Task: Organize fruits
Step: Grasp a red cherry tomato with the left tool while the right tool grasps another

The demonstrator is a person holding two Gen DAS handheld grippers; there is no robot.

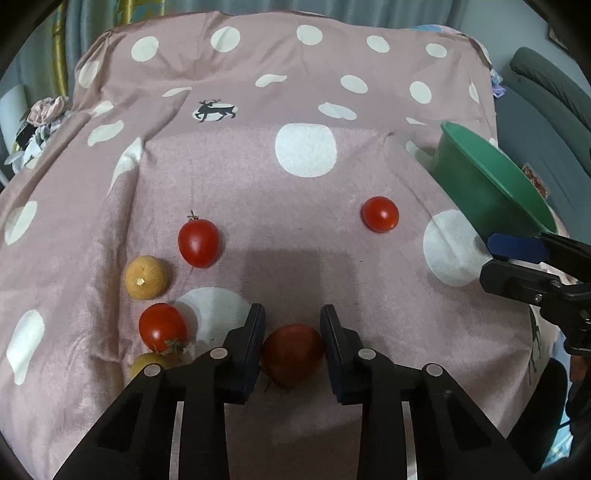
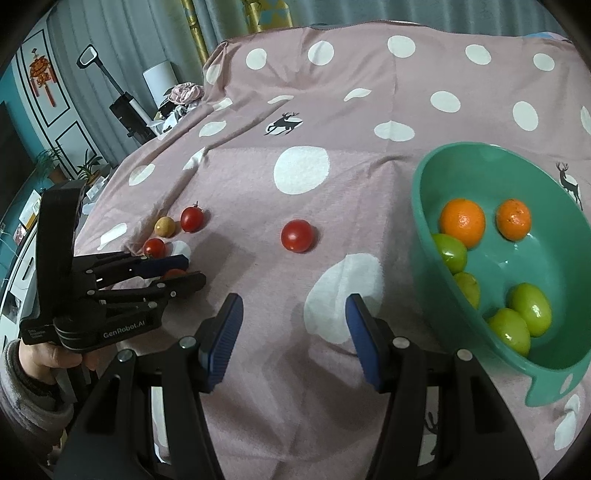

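Left claw [image 1: 292, 354] is clamped on a dull red tomato [image 1: 292, 355], its dark ribbed pads pressed to both sides of the fruit down on the pink spotted cloth [image 1: 229, 173] that drapes the desk. Right claw [image 2: 294, 339] hangs with its blue ribbed pads apart, nothing between them, over a bare stretch of cloth just left of the green bowl [image 2: 424, 206].

Close on the left of the held tomato crowd a glossy red tomato with a green stalk [image 1: 162, 326], a matte tan round fruit [image 1: 146, 277], a pale yellow one [image 1: 147, 363] half hidden by the claw's arm, and an oval red tomato [image 1: 199, 242]. One round red tomato [image 1: 380, 214] sits well apart, toward the bowl, with open cloth all round it.

That bowl is smooth plastic, tilted, and holds two dimpled oranges [image 2: 462, 221] and several shiny green fruits [image 2: 532, 302]. Beyond the far fruit the soft, creased cloth runs clear to its back edge, where it drops away before the curtains [image 2: 221, 22].
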